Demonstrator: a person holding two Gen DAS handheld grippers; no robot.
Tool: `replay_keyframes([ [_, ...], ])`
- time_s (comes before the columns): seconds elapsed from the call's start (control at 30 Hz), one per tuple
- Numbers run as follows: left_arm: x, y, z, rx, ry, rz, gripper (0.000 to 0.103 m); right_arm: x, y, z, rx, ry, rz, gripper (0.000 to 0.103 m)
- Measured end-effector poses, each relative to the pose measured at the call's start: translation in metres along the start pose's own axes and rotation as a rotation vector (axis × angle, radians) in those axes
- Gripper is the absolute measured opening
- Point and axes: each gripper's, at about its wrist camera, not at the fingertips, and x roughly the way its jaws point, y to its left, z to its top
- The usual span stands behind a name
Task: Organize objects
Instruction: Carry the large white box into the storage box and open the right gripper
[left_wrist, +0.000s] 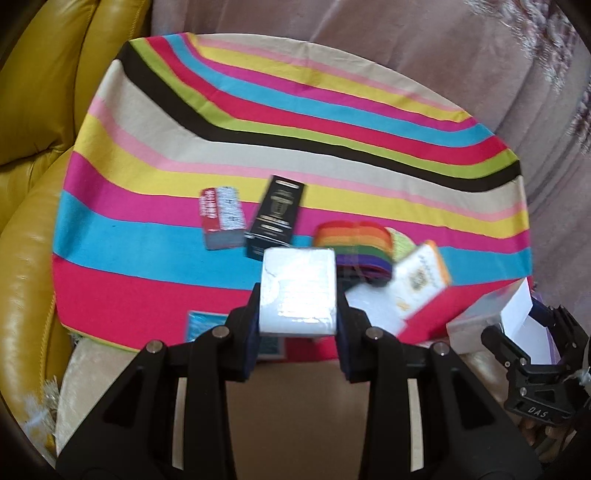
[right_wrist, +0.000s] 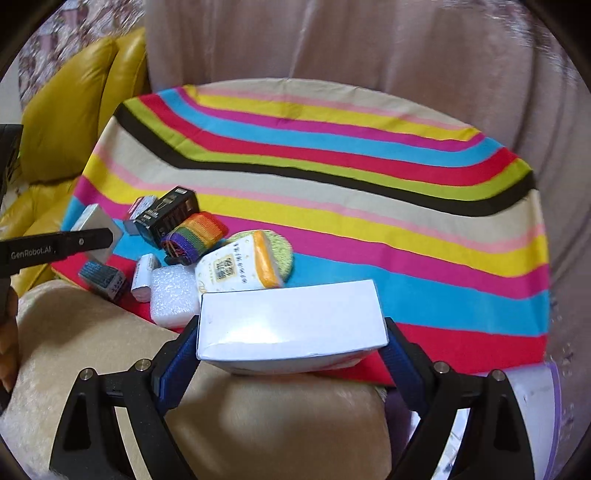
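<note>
While both grippers are loaded, neither load rests on the striped, multicoloured cloth (left_wrist: 229, 155) that covers the work surface. The left gripper (left_wrist: 298, 295) has its fingers drawn narrow against the two side faces of a small white glossy box (left_wrist: 298, 291), carried above the cloth's near edge; gripping across the short width looks chosen to keep the box square between the pads. The right gripper (right_wrist: 291, 345) stands wide with its blue pads (right_wrist: 181, 354) against the two ends of a long white cardboard box (right_wrist: 291, 317), held level over the near edge, which suits its length. Loose items remain clustered on the cloth: a red and white printed carton (left_wrist: 221, 218), a black rectangular carton with gold print (left_wrist: 275, 218), a rainbow-striped woven band (left_wrist: 351, 247), a white and orange packet (left_wrist: 421, 284), a white foam block (right_wrist: 171, 301) and a small blue-printed carton (right_wrist: 103, 278). No tray, bin or open container shows in either view, so a destination cannot be confirmed. Judged from the layout, sorting is at an early stage.
</note>
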Motion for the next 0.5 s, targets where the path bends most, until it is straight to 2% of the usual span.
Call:
replay_keyframes([
  [0.3, -0.009, -0.050, -0.018, 0.072, 0.014, -0.064, 0.038, -0.034, -0.019, -0.025, 0.117, -0.027, -0.081, 0.091],
  [0.5, -0.009, -0.089, -0.030, 0.148, 0.030, -0.117, 0.038, -0.055, -0.040, -0.045, 0.211, -0.031, -0.105, 0.091],
])
